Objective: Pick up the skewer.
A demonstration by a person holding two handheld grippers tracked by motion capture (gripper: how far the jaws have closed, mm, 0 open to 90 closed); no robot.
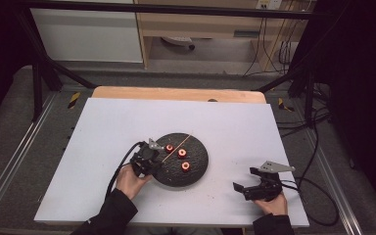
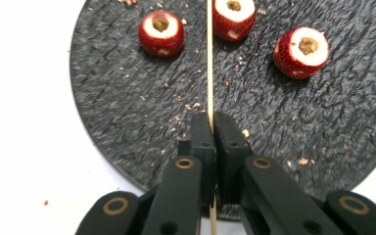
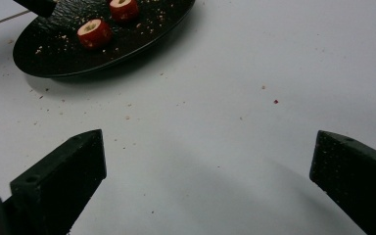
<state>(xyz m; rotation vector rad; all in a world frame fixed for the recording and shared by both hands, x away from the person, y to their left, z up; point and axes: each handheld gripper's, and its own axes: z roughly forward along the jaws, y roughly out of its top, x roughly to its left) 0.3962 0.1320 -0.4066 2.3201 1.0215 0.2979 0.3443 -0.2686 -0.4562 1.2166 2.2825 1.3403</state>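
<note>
Dim, dark-edged high view; both claw views brighter, slightly soft, with faint shadows

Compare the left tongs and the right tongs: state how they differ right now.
The left tongs are shut on the wooden skewer; the right tongs stand wide open, holding nothing. The left tongs sit over the dark plate; the right tongs sit off it, over the white table. Both have black jaws.

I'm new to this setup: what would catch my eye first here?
The round black plate in the middle of the white table, with three cored red fruits on it. The left gripper is shut on a thin wooden skewer lying across the plate. The right gripper waits open near the table's right edge.
</note>
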